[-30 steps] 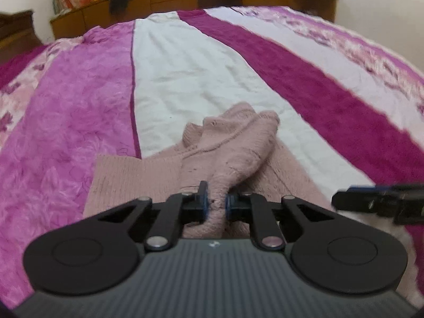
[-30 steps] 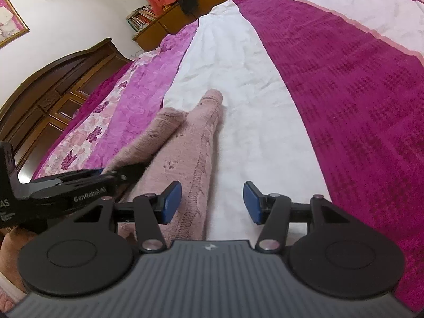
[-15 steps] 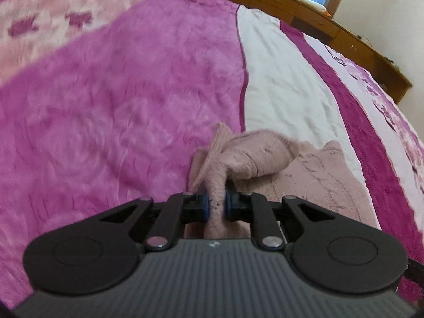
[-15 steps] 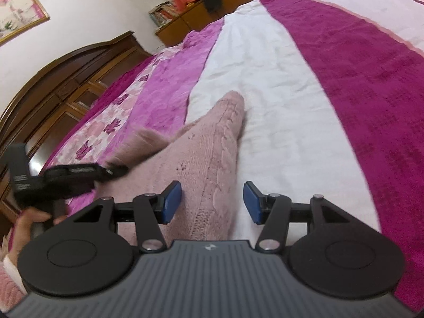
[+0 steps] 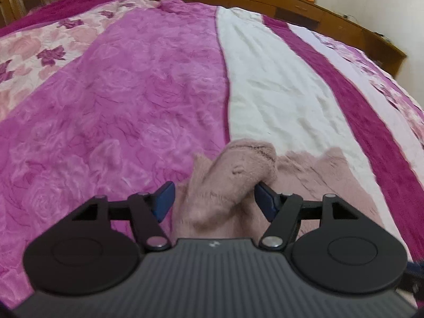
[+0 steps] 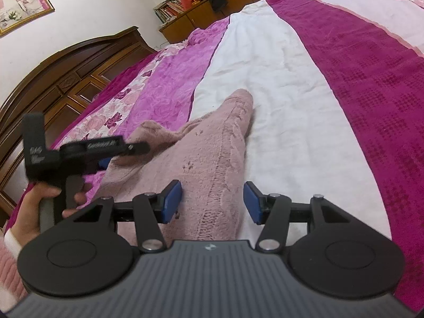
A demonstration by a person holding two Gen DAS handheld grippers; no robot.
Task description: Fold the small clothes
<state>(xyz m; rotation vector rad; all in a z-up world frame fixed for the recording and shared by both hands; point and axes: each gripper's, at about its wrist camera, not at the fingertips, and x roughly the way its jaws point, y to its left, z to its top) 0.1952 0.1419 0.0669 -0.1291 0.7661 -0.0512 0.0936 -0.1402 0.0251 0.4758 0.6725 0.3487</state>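
Hovering both my claws, left gripper [image 5: 214,201] and right gripper [image 6: 212,202], jaws spread wide and gripping nothing, over the pink sweater [image 6: 212,159] lying on the striped bedspread [image 6: 291,92]; wooden headboard [image 6: 66,79] beyond.

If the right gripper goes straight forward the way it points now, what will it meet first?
Most likely the pink sweater. The right gripper has open jaws, and the knit fabric already lies between them and runs ahead. Beyond it comes only the bedspread. How high the jaws are above the fabric is unclear.
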